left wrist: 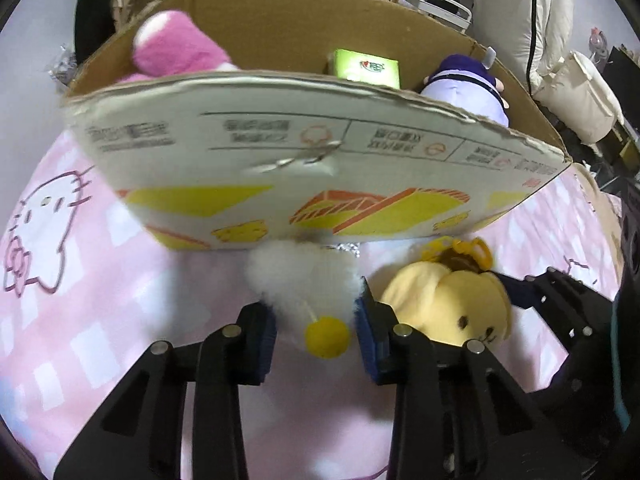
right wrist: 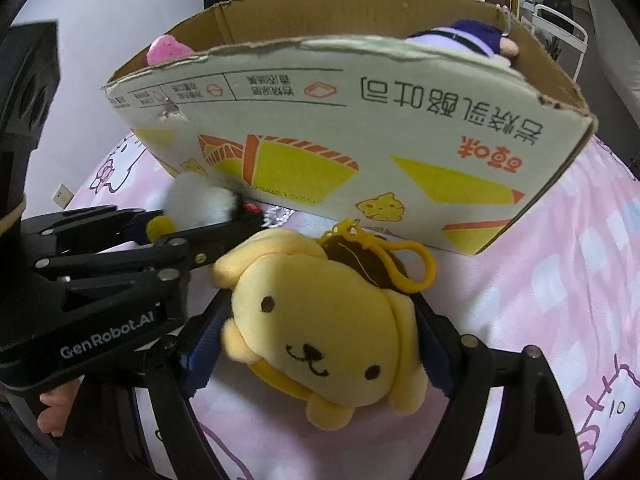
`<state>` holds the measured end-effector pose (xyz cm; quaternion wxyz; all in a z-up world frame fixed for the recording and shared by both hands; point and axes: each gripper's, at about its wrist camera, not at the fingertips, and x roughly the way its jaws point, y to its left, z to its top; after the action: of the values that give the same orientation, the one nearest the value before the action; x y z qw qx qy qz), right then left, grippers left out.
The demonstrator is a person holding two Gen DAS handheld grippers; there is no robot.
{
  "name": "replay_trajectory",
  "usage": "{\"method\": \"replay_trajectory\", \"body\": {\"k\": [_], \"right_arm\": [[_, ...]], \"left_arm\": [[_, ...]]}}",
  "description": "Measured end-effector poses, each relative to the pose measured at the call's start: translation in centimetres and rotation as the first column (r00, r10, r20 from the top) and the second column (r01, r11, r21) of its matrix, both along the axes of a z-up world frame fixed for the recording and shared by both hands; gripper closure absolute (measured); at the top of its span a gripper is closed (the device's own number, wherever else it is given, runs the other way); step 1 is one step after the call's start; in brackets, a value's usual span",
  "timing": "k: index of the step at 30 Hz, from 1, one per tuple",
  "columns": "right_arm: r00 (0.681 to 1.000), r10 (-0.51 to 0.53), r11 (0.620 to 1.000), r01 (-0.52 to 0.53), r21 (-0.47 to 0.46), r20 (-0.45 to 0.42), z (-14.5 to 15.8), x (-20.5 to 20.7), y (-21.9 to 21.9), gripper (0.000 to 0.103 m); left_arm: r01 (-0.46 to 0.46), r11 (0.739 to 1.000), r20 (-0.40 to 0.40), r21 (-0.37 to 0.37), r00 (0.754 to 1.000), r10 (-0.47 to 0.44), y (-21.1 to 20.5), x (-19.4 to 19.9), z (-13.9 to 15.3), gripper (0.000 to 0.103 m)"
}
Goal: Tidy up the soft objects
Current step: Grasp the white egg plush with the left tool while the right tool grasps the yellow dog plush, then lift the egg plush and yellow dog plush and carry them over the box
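Left wrist view: left gripper (left wrist: 316, 320) has both blue pads pressed into a white fluffy toy (left wrist: 300, 276) with a yellow pom-pom (left wrist: 327, 337) hanging between the fingers; fluff bulges forward past the fingertips and touches the bottom of the cardboard box (left wrist: 280, 160) wall straight ahead. Just right of the right finger lies the yellow dog plush (left wrist: 448, 304), on the pink Hello Kitty bedsheet (left wrist: 60, 280). Over the box's torn near edge, inside: pink plush (left wrist: 176, 46) far left, green tissue pack (left wrist: 366, 68) centre, purple plush (left wrist: 464, 88) right. Right wrist view: right gripper (right wrist: 320, 344) fingers sit on both sides of the yellow dog plush (right wrist: 324, 332), pads touching its flanks, so clamped on it; its face points back at the camera, yellow clip loop (right wrist: 420, 264) ahead of the fingertips, toward the box (right wrist: 360, 120). Left gripper (right wrist: 192, 220) comes in from the left of these fingers, holding the white toy (right wrist: 200, 196) against the box base.
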<state>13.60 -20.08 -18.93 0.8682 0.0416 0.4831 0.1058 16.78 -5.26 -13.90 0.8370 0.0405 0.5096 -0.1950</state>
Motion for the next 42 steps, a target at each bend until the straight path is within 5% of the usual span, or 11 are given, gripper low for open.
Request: {"method": "replay_trajectory", "body": {"k": [18, 31, 42], "right_arm": [[0.967, -0.173, 0.985, 0.167, 0.047, 0.186, 5.7, -4.0, -4.5, 0.016], [0.858, -0.228, 0.974, 0.198, 0.112, 0.461, 11.9, -7.4, -6.1, 0.016], [0.808, -0.207, 0.978, 0.175, 0.111, 0.551, 14.7, -7.1, -5.9, 0.016]], "left_arm": [[-0.06, 0.998, 0.233, 0.006, 0.971, 0.057, 4.2, -5.8, 6.8, 0.069], [-0.057, 0.997, 0.437, -0.054, 0.897, 0.075, 3.9, -8.5, 12.3, 0.069], [-0.075, 0.996, 0.563, -0.05, 0.821, 0.09, 4.3, -8.8, 15.6, 0.069]]}}
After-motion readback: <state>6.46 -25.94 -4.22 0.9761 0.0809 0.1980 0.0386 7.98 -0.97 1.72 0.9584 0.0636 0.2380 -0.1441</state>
